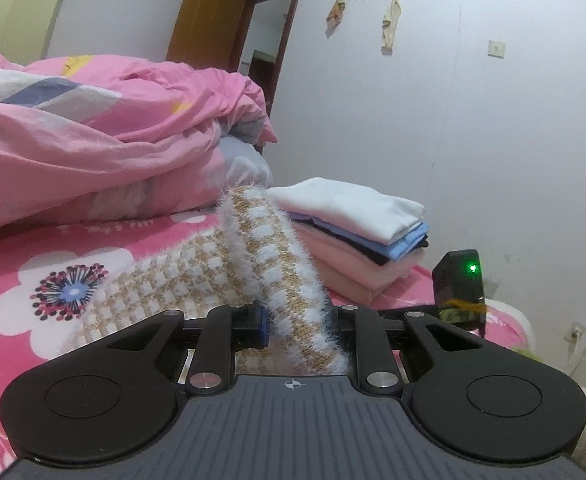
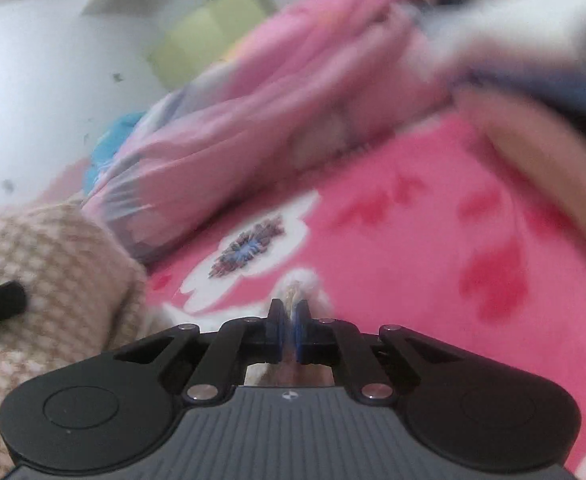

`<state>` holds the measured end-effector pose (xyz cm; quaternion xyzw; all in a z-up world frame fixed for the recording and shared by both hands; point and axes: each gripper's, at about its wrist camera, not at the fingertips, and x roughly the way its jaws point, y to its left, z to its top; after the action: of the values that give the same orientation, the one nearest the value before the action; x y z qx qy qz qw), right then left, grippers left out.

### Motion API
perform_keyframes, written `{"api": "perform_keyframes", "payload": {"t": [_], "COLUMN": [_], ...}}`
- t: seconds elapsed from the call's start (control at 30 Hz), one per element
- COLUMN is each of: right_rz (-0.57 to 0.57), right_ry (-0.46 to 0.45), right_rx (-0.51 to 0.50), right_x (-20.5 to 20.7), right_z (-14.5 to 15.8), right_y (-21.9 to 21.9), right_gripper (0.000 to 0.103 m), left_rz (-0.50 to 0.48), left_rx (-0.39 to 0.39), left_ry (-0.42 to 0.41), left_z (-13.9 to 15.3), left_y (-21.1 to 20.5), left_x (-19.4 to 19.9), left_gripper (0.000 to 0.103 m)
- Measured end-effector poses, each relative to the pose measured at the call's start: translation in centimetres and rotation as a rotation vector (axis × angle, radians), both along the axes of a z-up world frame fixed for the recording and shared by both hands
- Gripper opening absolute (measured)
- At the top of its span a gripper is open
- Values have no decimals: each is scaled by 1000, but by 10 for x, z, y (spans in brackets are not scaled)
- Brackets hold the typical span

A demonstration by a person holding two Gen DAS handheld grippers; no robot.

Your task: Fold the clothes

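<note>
fuzzy checked knit [image 1: 253,264] lies on the pink floral bed sheet [image 1: 21,280], one fold clamped by the left gripper [image 1: 301,330], its edge pinched by the closed right gripper [image 2: 289,330], apparently for folding; folded stack [image 1: 357,232] nearby.

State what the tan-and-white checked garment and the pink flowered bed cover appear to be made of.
Tan-and-white checked garment: looks like fuzzy knit, perhaps mohair-type yarn; visible stitches and long white fibres along its edges. Pink flowered bed cover: seems soft plush fleece, matte, with a printed flower.
</note>
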<state>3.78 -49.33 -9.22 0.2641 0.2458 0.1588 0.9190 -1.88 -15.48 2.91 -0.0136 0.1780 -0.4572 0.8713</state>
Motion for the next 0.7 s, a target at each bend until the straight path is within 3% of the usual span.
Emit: {"api": "perform_keyframes", "payload": {"t": [0.07,0.13,0.23,0.3,0.4,0.43,0.47,0.6,0.7], "right_rz": [16,43,26,8,19,24,29,12,214], "right_ry": [-50,-93,2,55,38,33,28,-52,-120], "right_rx": [58,55,-56,-75,-28,-32,-37,-252,-384], "right_x": [-5,-8,-3,-2,-5,-2,0,5,14], "right_z": [4,15,11,5,8,11,14,38,51], "right_y": [-2,0,-2,-9,-17,-17,-18,-6,21], "right_gripper": [4,4,8,19,32,44,47,48,47], "left_rz": [0,3,4,1,-3,-5,-7,-13,-17], "left_rx": [5,4,-6,-15,-28,-31,-32,-37,-44], "left_ry": [2,0,-3,-2,4,6,6,4,5], "left_z": [-1,0,-1,-3,-3,-3,-3,-4,-4], "left_y": [-2,-1,2,4,7,7,8,12,14], "left_x": [1,1,1,1,2,2,3,3,3], "left_gripper": [20,20,20,20,20,20,20,20,20]}}
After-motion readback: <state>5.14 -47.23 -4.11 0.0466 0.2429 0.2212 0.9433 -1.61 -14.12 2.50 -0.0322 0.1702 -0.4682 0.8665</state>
